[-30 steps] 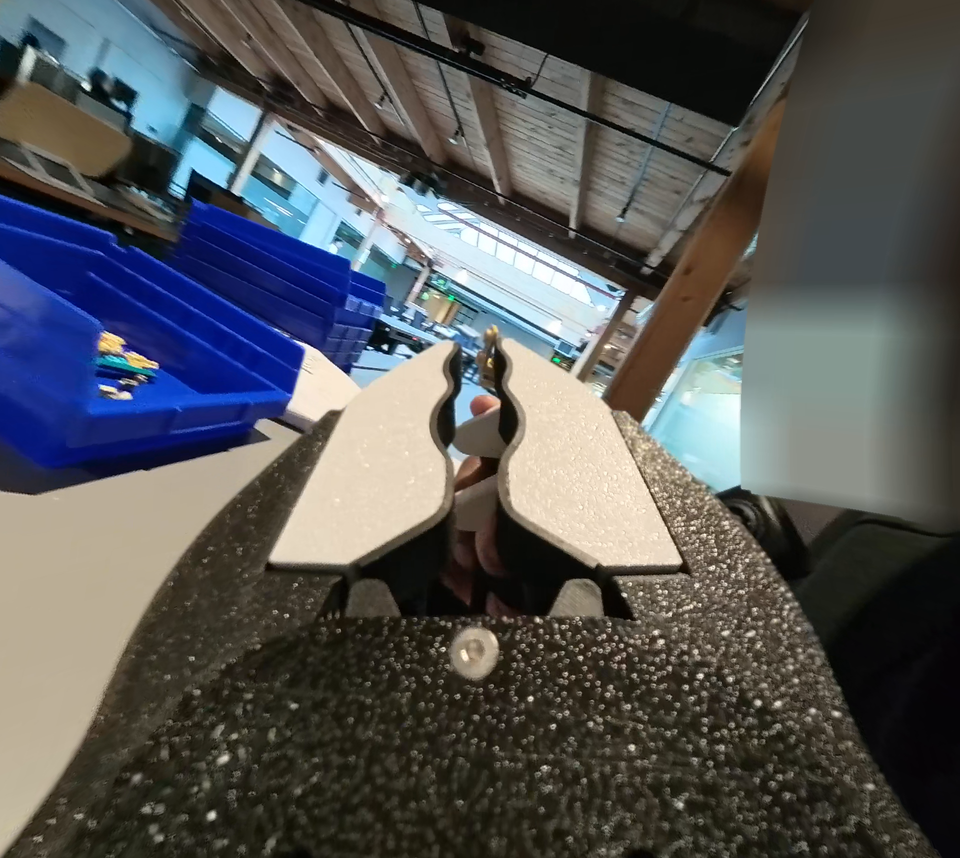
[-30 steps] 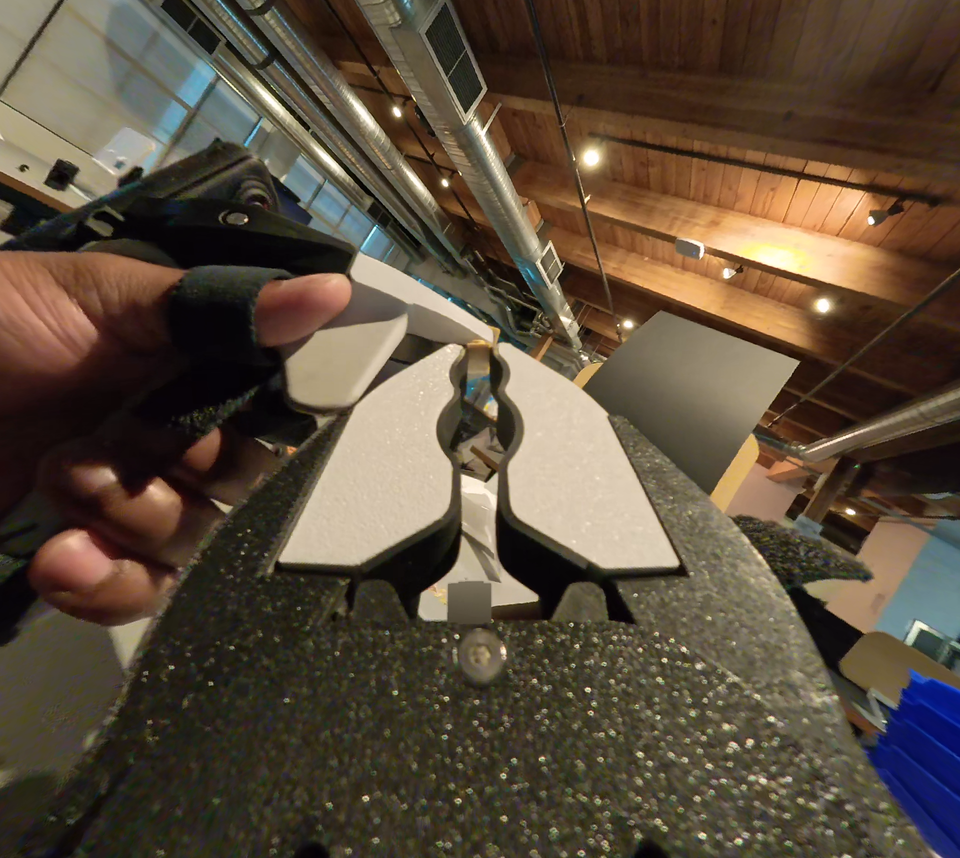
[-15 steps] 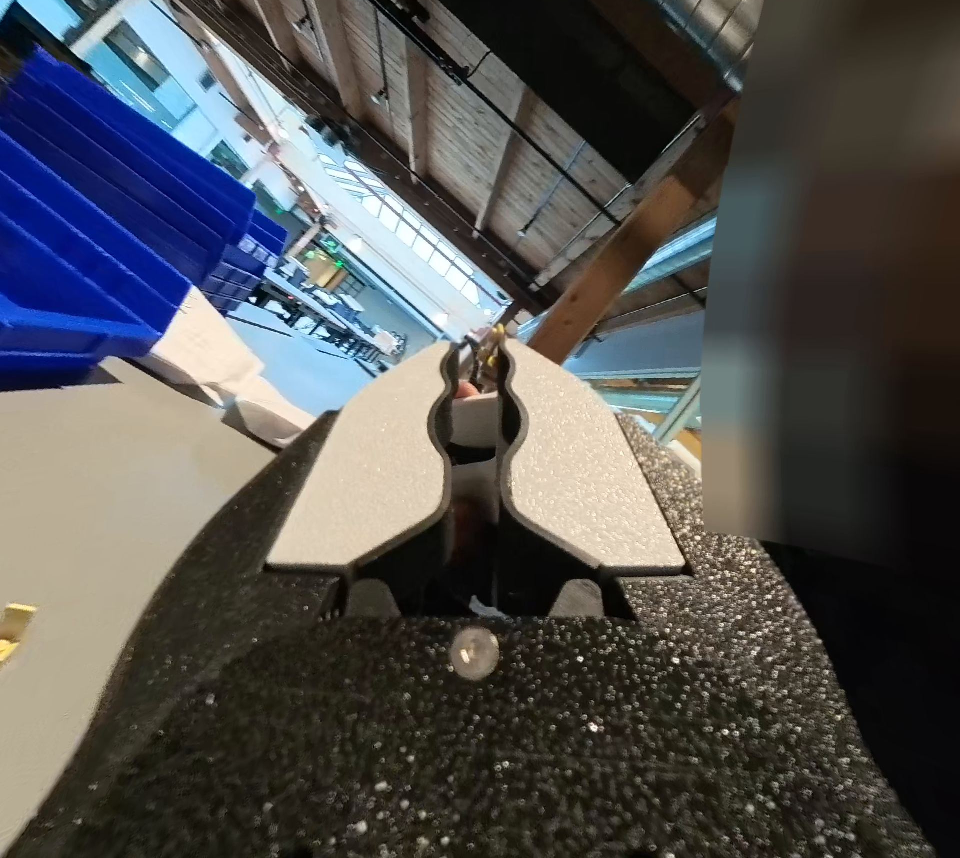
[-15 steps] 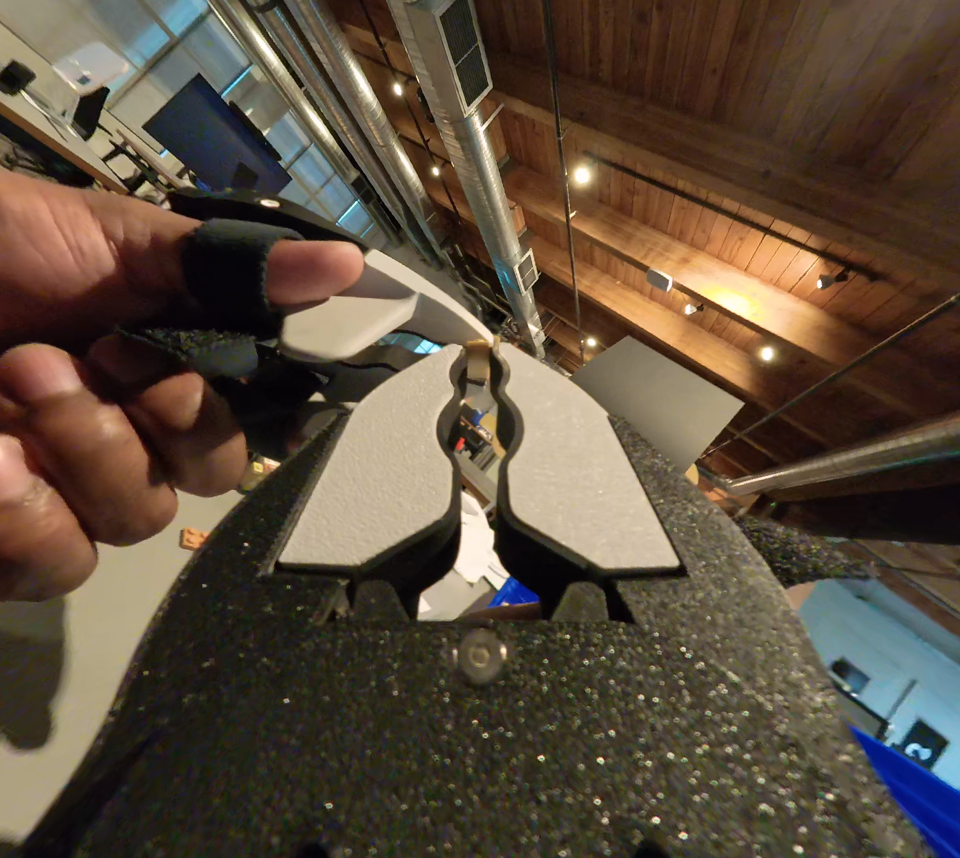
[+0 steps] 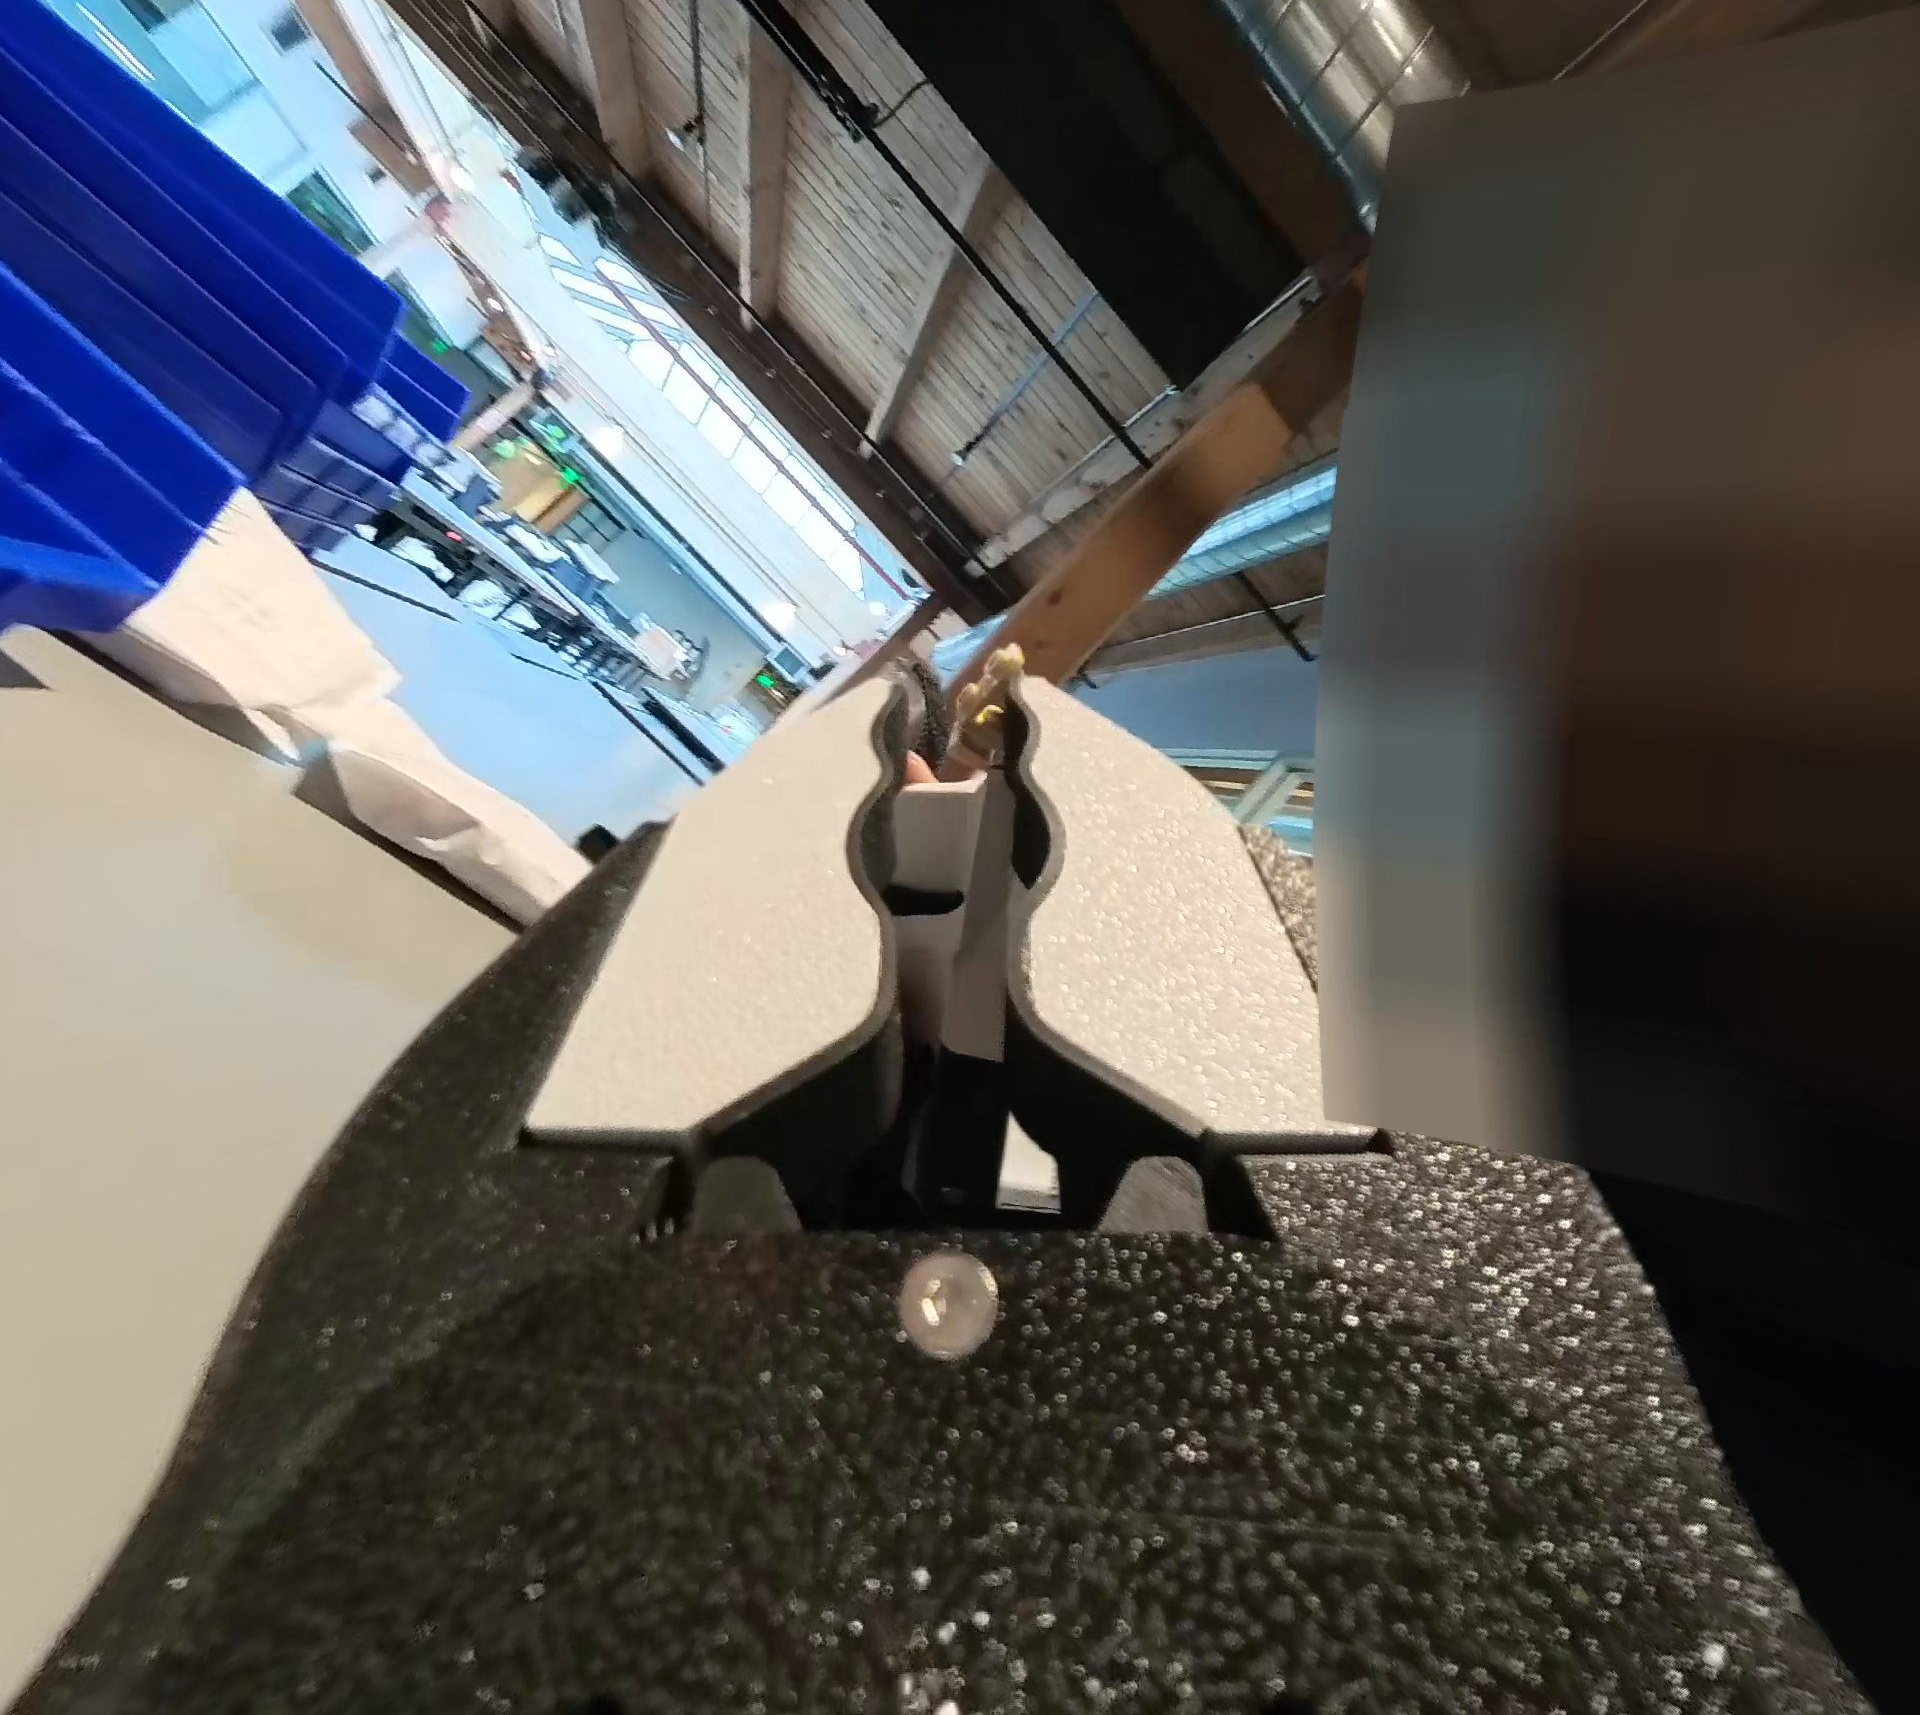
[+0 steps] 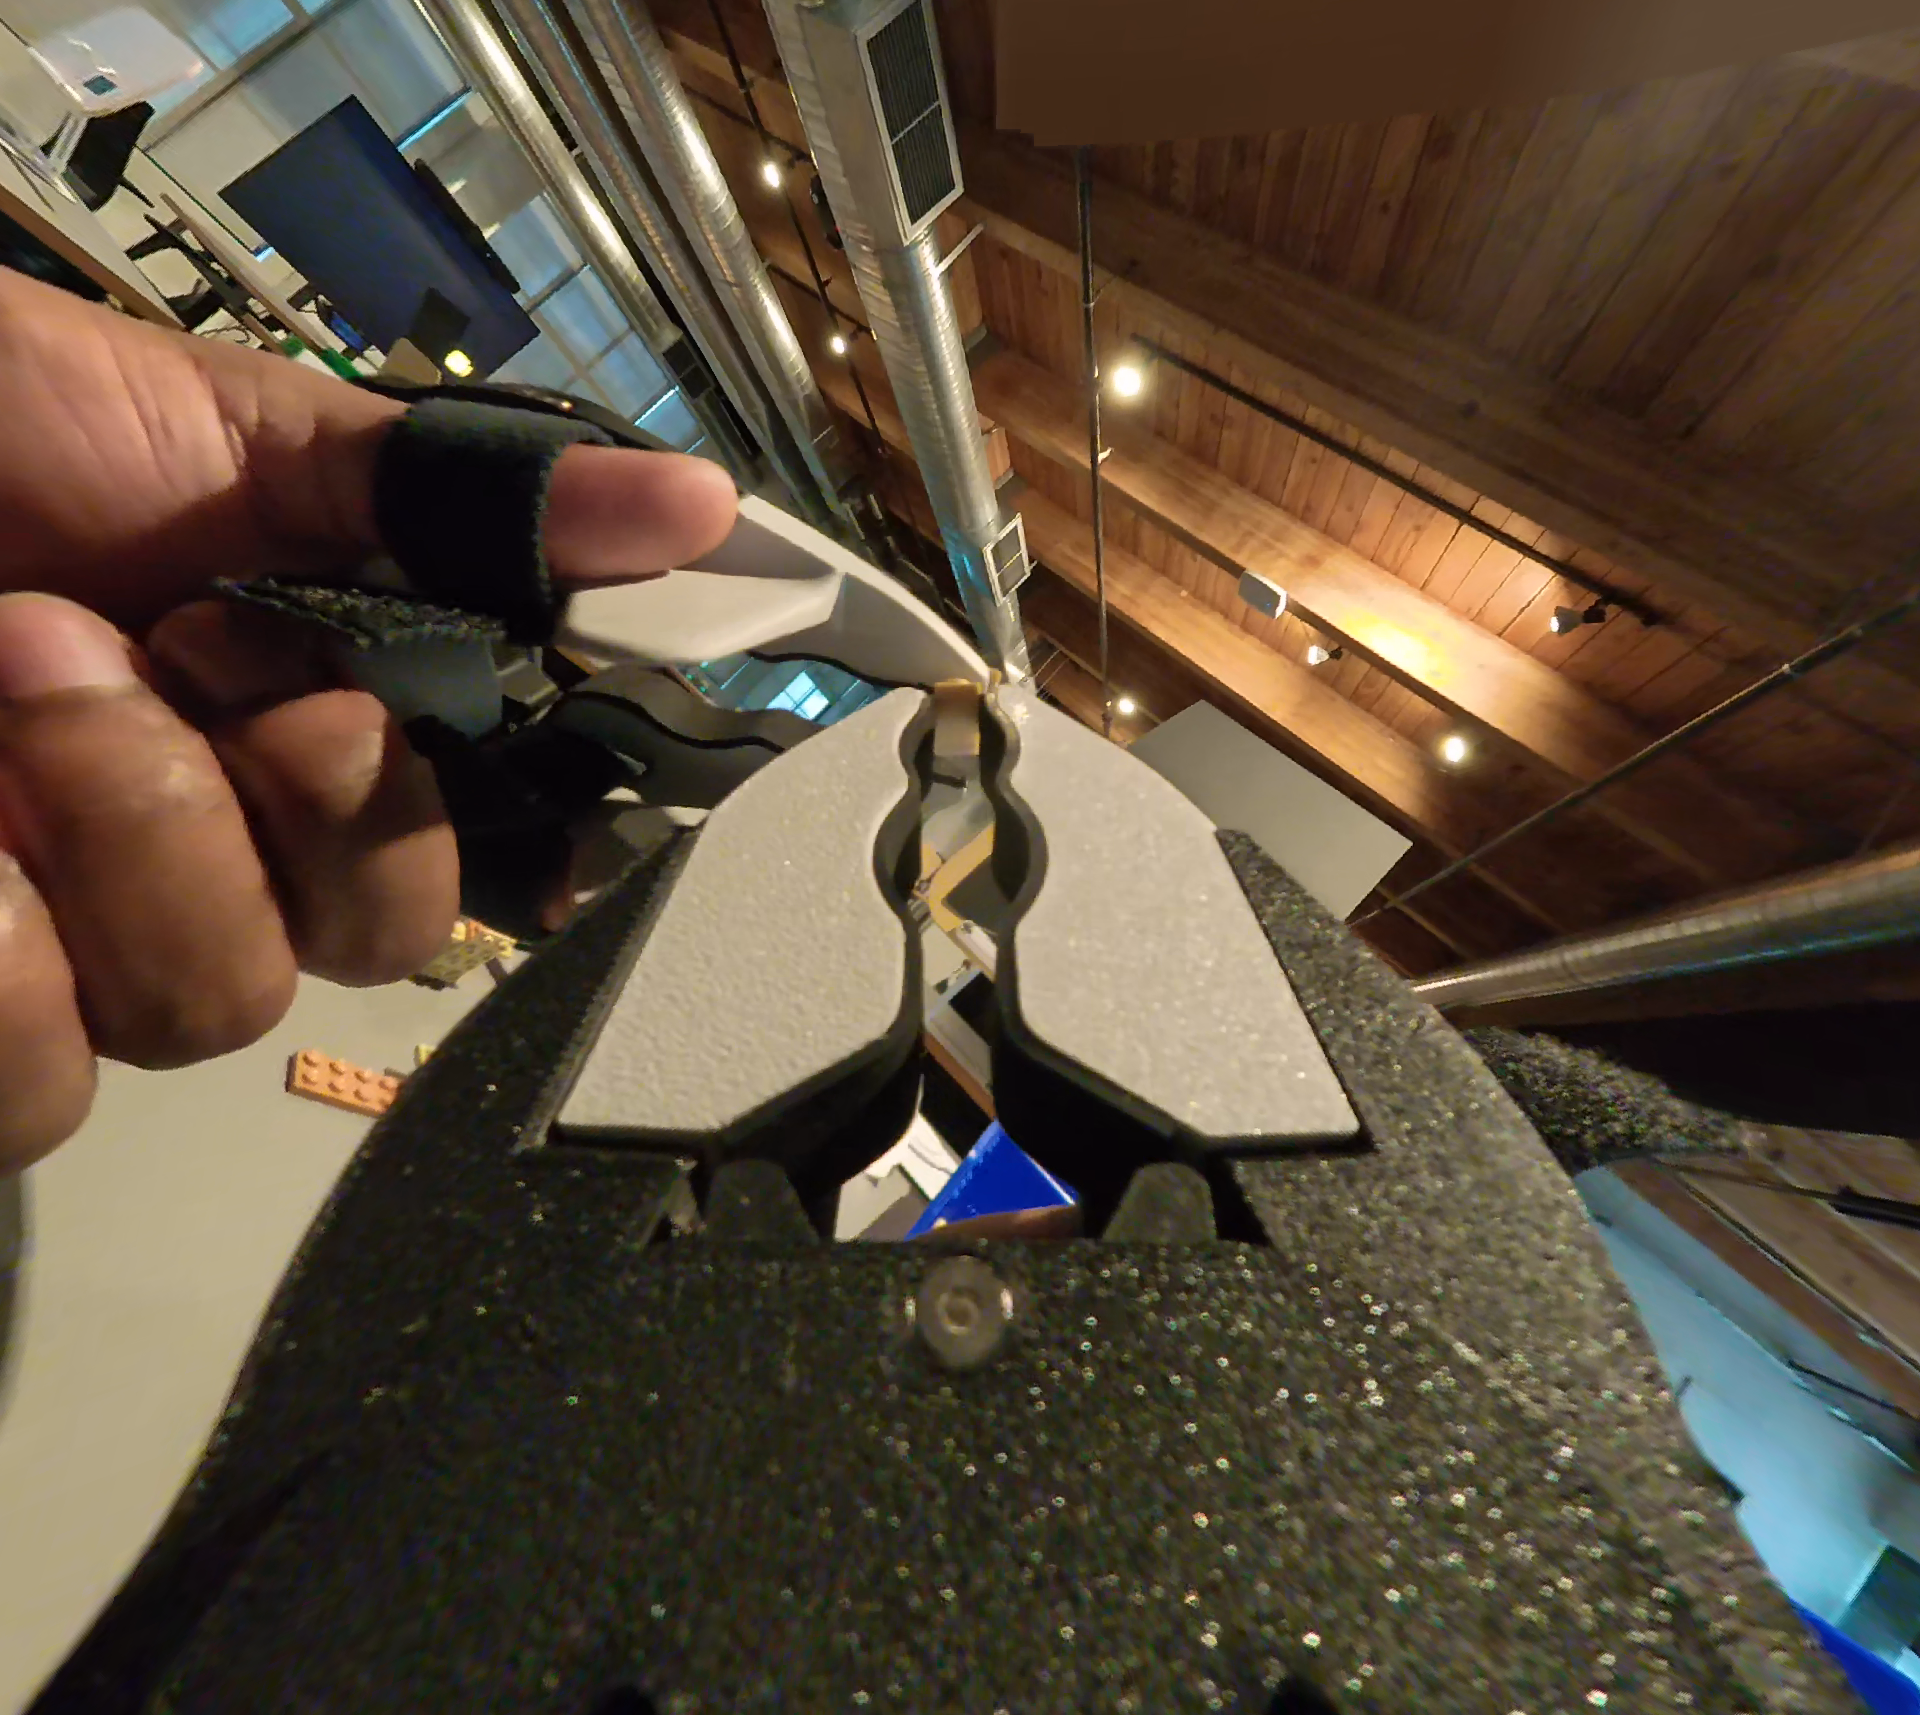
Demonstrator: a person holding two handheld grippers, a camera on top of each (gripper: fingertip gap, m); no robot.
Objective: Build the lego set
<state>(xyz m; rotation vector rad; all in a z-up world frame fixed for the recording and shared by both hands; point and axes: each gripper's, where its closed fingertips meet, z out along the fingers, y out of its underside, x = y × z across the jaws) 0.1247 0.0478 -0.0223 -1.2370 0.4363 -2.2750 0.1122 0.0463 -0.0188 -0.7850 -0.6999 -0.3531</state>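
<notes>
Two grippers meet tip to tip, raised off grey table [image 6: 125, 1353]. My right gripper [image 6: 961, 730] clenched on tan lego piece [image 6: 956, 727]; left gripper [image 5: 951, 715] clenched on small yellowish piece [image 5: 987, 694]. Risk I see: misaligned press, tiny piece pops out, drops near orange brick [image 6: 343, 1081] by table's near edge.

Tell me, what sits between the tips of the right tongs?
A small tan lego piece, pinched at the tips of the right tongs, seen in the right wrist view.

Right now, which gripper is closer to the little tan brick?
Right. The tan brick is pinched between the right gripper's fingertips; the left gripper reaches in from the left, its tip just beside it.
</notes>
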